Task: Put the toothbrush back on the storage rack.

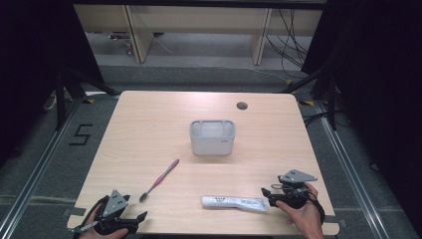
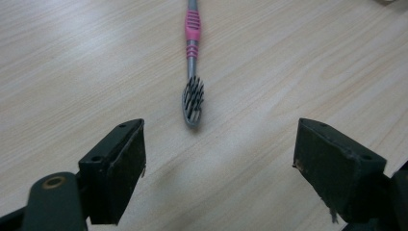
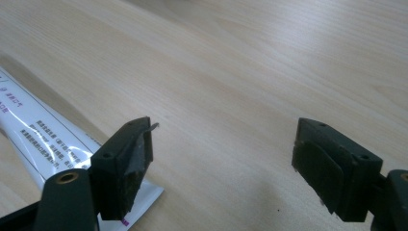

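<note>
A pink and grey toothbrush (image 1: 159, 180) lies slantwise on the wooden table (image 1: 149, 129), bristle head toward the front left. In the left gripper view its head (image 2: 193, 98) lies just ahead of my left gripper (image 2: 219, 144), whose jaws stand wide apart with nothing between them. That gripper (image 1: 135, 220) sits at the table's front left corner. A white toothpaste tube (image 1: 235, 202) lies flat near the front edge. My right gripper (image 1: 267, 194) is open at the tube's right end; the tube (image 3: 43, 139) lies partly under its left jaw, outside the gap. A grey open-topped holder (image 1: 212, 137) stands mid-table.
A round cable hole (image 1: 242, 105) sits in the table's far right part. Bare wood lies between the holder and the front items. Dark curtains and stand legs flank the table, and a "5" mark (image 1: 80, 134) is on the floor at left.
</note>
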`<action>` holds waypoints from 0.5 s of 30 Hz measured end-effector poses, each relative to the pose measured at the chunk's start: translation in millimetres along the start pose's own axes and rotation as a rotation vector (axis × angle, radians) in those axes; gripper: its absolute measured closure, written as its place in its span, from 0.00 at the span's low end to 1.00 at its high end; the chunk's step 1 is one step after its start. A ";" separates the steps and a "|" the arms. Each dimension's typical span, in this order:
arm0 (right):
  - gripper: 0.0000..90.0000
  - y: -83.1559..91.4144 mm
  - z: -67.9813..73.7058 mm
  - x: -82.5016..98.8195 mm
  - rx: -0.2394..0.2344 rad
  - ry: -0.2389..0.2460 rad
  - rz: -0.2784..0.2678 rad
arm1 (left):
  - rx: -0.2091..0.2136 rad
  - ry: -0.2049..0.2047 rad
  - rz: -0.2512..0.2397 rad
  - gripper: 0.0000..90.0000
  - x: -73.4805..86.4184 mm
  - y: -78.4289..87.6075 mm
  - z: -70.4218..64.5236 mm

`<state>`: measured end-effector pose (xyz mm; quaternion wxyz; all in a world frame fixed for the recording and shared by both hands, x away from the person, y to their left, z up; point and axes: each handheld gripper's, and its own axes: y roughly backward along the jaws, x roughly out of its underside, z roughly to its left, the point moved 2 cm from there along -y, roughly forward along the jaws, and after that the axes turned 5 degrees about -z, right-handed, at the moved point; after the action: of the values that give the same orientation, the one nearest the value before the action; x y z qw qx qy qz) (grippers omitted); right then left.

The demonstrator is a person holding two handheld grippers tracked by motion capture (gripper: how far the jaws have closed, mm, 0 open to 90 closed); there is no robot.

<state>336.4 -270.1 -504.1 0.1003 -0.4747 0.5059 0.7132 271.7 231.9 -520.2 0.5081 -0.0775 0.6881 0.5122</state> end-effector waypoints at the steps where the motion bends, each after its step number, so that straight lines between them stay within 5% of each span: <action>1: 0.25 -0.5 -0.9 0.3 0.005 0.015 -0.004 | 0.000 0.000 0.001 0.20 0.0 0.1 0.0; 4: 0.26 -0.1 -1.7 0.3 0.037 0.032 -0.019 | 0.000 -0.001 -0.001 0.20 0.0 -0.1 -0.1; 15: 0.27 -0.6 0.5 0.2 0.017 -0.002 -0.004 | 0.005 0.056 -0.023 0.19 -6.7 2.5 2.8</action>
<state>336.4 -269.5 -504.6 0.1063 -0.4742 0.5110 0.7090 275.0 232.4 -513.3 0.4946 -0.0986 0.7024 0.5023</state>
